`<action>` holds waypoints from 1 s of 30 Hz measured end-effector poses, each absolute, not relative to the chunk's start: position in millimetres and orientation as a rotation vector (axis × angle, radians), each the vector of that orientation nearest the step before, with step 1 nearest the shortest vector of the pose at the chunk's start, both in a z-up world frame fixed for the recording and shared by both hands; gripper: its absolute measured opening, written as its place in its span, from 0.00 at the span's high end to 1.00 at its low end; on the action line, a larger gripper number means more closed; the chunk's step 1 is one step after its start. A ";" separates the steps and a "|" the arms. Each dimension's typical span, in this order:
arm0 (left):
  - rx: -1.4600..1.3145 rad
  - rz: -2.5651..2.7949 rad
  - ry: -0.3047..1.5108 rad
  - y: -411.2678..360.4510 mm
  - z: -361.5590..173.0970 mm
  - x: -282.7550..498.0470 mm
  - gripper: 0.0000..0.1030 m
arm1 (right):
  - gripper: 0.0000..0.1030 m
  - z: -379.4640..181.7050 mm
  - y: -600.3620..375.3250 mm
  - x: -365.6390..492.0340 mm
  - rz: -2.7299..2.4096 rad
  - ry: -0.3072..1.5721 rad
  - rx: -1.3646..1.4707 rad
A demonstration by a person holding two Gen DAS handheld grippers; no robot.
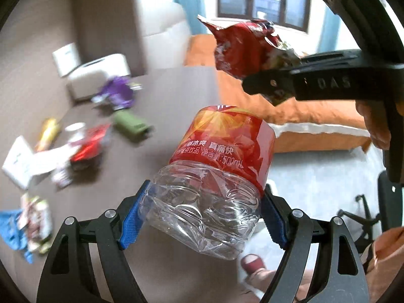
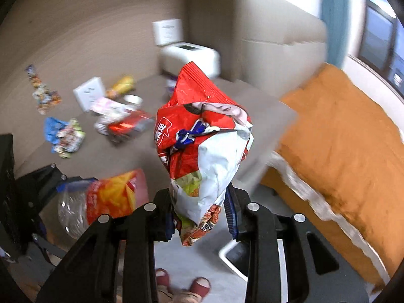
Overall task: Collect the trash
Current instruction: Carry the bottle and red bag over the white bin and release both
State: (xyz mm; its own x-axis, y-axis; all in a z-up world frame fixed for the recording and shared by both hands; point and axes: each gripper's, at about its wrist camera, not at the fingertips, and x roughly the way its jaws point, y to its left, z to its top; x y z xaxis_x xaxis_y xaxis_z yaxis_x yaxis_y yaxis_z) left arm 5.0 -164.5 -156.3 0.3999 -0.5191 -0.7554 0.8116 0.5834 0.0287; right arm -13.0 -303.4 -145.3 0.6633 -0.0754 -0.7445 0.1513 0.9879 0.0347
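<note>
A clear plastic bottle (image 1: 222, 151) with a red label lies across my left gripper (image 1: 202, 214), whose blue pads (image 1: 131, 219) press on its lower body. To the upper right, my right gripper (image 1: 275, 75) is shut on a crumpled red snack bag (image 1: 240, 48). In the right wrist view that red and white snack bag (image 2: 202, 136) stands up from between the jaws of the right gripper (image 2: 199, 212). The bottle (image 2: 101, 202) and the left gripper (image 2: 70, 209) show at the lower left. Both are held in the air past the table's edge.
Wrappers lie scattered on the brown table (image 1: 176, 96): purple (image 1: 116, 93), green (image 1: 131, 126), red (image 1: 88, 149), blue (image 2: 53, 128). A white appliance (image 2: 189, 58) stands at the back and an orange bed (image 2: 341, 139) at the right. Red slippers (image 2: 199, 285) and a white-rimmed container (image 2: 227, 250) are below.
</note>
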 end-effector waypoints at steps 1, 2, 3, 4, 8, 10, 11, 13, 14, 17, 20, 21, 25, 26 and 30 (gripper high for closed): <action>0.438 -0.891 0.777 -178.5 -161.1 2.9 0.24 | 0.68 -152.1 -317.7 -23.3 -0.157 0.851 0.107; 0.449 -0.919 0.784 -195.6 -167.8 0.2 0.24 | 0.68 -160.4 -331.0 -32.9 -0.186 0.869 0.119; 0.456 -0.942 0.797 -209.0 -174.9 -2.3 0.24 | 0.68 -168.2 -339.5 -37.6 -0.201 0.886 0.137; 0.463 -0.961 0.807 -221.1 -180.8 -8.5 0.24 | 0.68 -176.5 -348.1 -43.6 -0.215 0.902 0.153; 0.493 -1.011 0.880 -277.0 -220.9 -22.2 0.24 | 0.68 -226.8 -384.2 -65.1 -0.269 0.992 0.226; 0.505 -1.013 0.919 -299.0 -244.1 -27.5 0.24 | 0.68 -252.0 -395.8 -69.0 -0.285 1.027 0.258; 0.510 -1.013 0.944 -311.7 -261.2 -26.4 0.24 | 0.68 -265.6 -403.5 -72.3 -0.290 1.044 0.278; 0.525 -1.009 0.981 -332.5 -293.5 -22.2 0.24 | 0.68 -298.9 -420.5 -73.1 -0.294 1.080 0.337; 0.529 -1.010 1.007 -343.6 -313.8 -21.4 0.24 | 0.68 -315.8 -426.2 -71.9 -0.298 1.096 0.356; 0.549 -1.008 1.076 -371.7 -376.7 -9.3 0.24 | 0.68 -370.8 -447.9 -71.2 -0.310 1.137 0.394; 0.571 -1.007 1.129 -393.7 -441.1 0.1 0.24 | 0.68 -432.8 -462.8 -64.1 -0.300 1.185 0.446; 0.581 -1.010 1.146 -399.5 -465.1 2.1 0.24 | 0.68 -457.7 -467.7 -62.2 -0.295 1.206 0.457; 0.616 -1.013 1.189 -412.1 -540.9 7.9 0.24 | 0.68 -531.4 -477.7 -57.3 -0.291 1.276 0.455; 0.632 -1.009 1.200 -416.2 -564.9 8.2 0.24 | 0.68 -547.2 -478.4 -57.5 -0.295 1.289 0.447; 0.651 -0.999 1.235 -422.2 -619.2 10.7 0.05 | 0.47 -599.4 -476.0 -55.2 -0.281 1.356 0.400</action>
State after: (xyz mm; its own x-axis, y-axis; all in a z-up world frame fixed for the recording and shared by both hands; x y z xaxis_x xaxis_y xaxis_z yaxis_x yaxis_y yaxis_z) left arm 10.7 -422.2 -619.2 0.0198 -0.2637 -0.9644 0.8881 0.4477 -0.1042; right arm -55.2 -476.0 -599.4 0.1957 0.0341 -0.9801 0.4206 0.8999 0.1153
